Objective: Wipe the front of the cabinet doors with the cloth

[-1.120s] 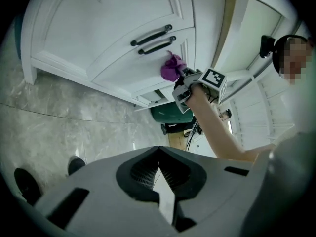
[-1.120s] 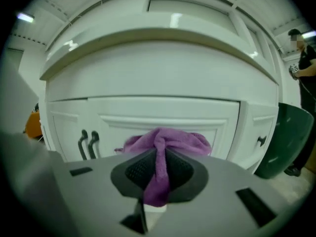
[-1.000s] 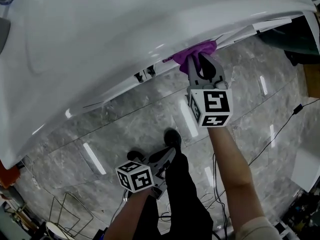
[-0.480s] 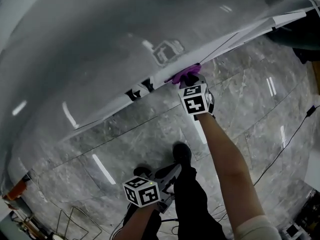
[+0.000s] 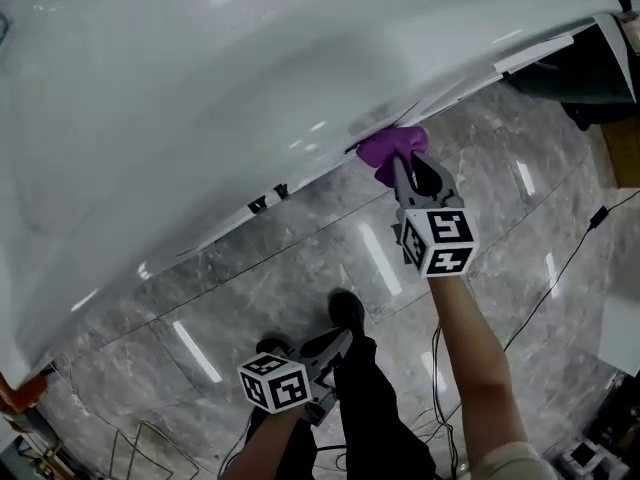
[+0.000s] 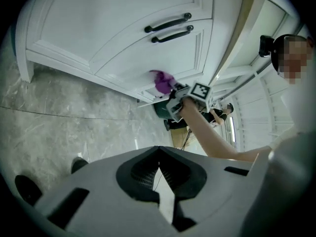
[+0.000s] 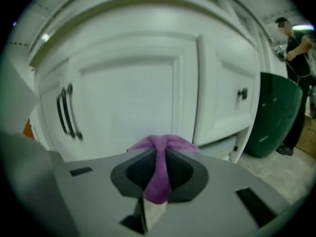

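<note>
Cloth (image 7: 159,152) sits clamped in your right gripper (image 5: 405,173), its bunched end low on the door (image 7: 128,98) near the bottom right corner, touching it or just off it. Your left gripper (image 6: 159,168) hangs by your leg, jaws together with nothing between. You seem mid-wipe: next, press in and sweep toward the 2 handles (image 7: 66,113), then cover the right-hand door (image 7: 224,100).

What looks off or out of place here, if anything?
Nothing stands out. The purple cloth is pinched in the right tongs at the white cabinet doors, which look shut and unmarked. The left tongs are shut on nothing, held low over the floor.
</note>
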Action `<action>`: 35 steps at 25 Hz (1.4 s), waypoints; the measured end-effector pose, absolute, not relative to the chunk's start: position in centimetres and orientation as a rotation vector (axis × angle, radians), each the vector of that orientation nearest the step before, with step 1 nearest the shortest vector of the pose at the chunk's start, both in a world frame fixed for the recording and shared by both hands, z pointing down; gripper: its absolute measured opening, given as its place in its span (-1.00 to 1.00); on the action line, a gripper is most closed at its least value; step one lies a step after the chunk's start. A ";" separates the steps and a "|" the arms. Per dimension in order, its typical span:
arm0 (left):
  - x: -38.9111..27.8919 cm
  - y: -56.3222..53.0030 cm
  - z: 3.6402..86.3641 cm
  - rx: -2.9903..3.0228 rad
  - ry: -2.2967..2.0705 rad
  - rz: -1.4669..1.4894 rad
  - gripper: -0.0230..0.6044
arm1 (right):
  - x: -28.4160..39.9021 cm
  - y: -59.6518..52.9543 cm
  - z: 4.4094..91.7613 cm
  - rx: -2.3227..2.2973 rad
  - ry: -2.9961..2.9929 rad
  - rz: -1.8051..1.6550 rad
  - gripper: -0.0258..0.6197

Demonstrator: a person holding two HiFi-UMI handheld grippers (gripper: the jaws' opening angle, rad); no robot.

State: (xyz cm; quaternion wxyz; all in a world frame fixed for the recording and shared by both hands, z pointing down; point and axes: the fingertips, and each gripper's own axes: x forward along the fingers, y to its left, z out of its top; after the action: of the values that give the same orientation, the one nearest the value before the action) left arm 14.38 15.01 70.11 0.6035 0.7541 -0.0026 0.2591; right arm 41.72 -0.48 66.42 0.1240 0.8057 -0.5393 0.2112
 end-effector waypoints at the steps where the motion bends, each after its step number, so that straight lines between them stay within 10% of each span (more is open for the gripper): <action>1: 14.8 15.1 69.4 1.747 0.005 0.594 -0.90 | 42.3 -0.2 61.9 2.434 -1.601 0.534 -0.74; 8: 16.0 15.9 66.8 1.750 0.042 0.587 -0.90 | 44.4 -1.8 46.3 2.570 -1.635 0.074 -0.74; 27: 15.0 17.6 74.9 1.688 -0.018 0.709 -0.90 | 44.5 -3.4 83.4 2.074 -1.439 0.852 -0.74; 35: 16.4 17.1 72.8 1.706 -0.024 0.695 -0.90 | 43.8 -1.7 83.6 1.921 -1.443 0.934 -0.74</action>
State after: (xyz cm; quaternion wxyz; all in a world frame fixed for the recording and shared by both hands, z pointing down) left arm 16.42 17.05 72.76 0.6050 0.7372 -0.0103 0.3005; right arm 43.79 -1.72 83.64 0.2783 0.7158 -0.5377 0.3479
